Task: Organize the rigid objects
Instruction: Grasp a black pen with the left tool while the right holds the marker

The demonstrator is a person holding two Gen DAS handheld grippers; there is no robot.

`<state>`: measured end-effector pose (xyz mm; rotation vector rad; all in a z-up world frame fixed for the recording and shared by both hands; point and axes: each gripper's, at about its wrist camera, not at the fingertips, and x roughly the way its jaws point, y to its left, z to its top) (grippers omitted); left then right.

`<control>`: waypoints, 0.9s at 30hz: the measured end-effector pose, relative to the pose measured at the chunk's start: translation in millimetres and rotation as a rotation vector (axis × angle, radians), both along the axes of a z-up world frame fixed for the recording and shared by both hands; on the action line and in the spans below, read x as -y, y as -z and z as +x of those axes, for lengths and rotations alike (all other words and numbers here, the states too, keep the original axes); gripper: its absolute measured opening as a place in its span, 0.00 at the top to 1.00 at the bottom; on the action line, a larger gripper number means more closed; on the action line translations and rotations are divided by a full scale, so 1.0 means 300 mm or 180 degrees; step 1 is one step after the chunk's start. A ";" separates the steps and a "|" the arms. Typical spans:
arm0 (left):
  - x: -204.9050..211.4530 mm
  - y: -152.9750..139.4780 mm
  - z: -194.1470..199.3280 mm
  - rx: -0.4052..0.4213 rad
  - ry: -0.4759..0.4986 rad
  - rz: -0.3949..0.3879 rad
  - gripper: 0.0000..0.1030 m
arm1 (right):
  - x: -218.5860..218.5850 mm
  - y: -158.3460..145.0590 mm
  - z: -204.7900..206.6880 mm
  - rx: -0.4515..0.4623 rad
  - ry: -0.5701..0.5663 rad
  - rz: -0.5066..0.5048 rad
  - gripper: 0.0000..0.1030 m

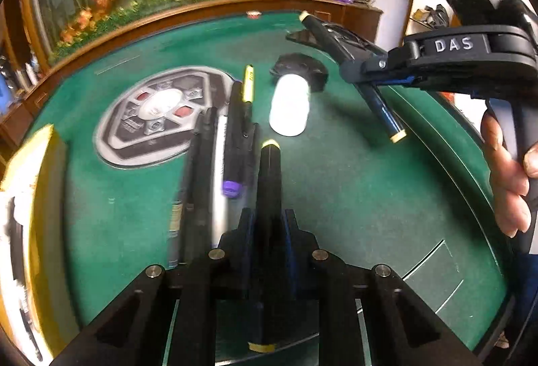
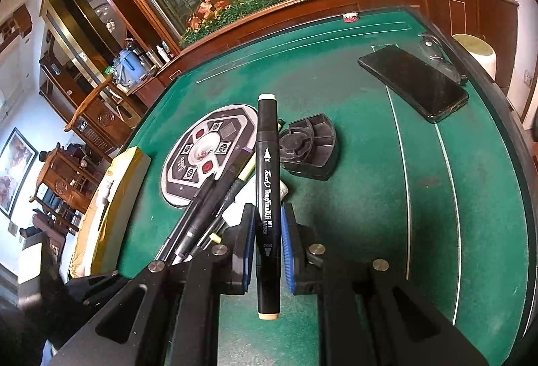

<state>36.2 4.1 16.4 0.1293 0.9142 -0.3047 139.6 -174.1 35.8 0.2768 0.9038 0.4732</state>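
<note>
Both claws carrying a marker each, sorting partway done.

My left claw (image 1: 269,231) is clamped on a black marker with a yellow cap (image 1: 269,184); my right claw (image 2: 267,241) grips a black art marker (image 2: 268,197) above the green desk (image 2: 370,197). A bundle of pens (image 1: 215,164) already lies together beside the round dial plate (image 1: 158,113). I judge these two still need placing; the white bottle (image 1: 290,103) and black holder (image 2: 309,147) crowd that spot.

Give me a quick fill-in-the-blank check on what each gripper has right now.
1. The right gripper is shut on a black ____.
2. The left gripper holds a marker of the ____ kind.
3. The phone lies on the ____ table.

Missing: marker; same; green
</note>
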 end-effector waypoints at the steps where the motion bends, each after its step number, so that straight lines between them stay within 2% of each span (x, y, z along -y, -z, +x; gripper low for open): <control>1: 0.002 0.005 -0.002 0.0026 -0.0004 0.0003 0.84 | 0.001 0.000 0.000 0.0004 0.0002 -0.0001 0.86; 5: 0.033 0.009 -0.027 0.0062 0.0096 0.0047 0.86 | 0.003 0.005 0.002 -0.0005 0.0007 -0.0011 0.86; 7: 0.042 0.010 -0.032 0.0094 0.0025 0.0070 0.86 | -0.001 0.008 0.001 -0.0012 -0.0009 -0.0006 0.86; 11: 0.019 -0.002 -0.042 0.0138 -0.0190 -0.0078 0.87 | -0.004 0.005 -0.004 0.0005 -0.0026 0.0007 0.86; 14: -0.022 -0.049 -0.070 0.0316 -0.0321 -0.0285 0.87 | -0.004 0.004 -0.005 0.0014 -0.0035 0.0017 0.86; 18: -0.069 -0.130 -0.131 0.0786 -0.0578 -0.0272 0.87 | -0.026 -0.006 -0.019 0.0066 -0.0126 0.0037 0.86; 22: -0.112 -0.175 -0.172 0.1082 -0.0806 -0.0301 0.86 | -0.070 -0.020 -0.051 0.0196 -0.0254 0.0009 0.86; 27: -0.158 -0.191 -0.203 0.1318 -0.1015 -0.0290 0.86 | -0.165 -0.032 -0.120 0.0416 -0.0475 -0.0121 0.86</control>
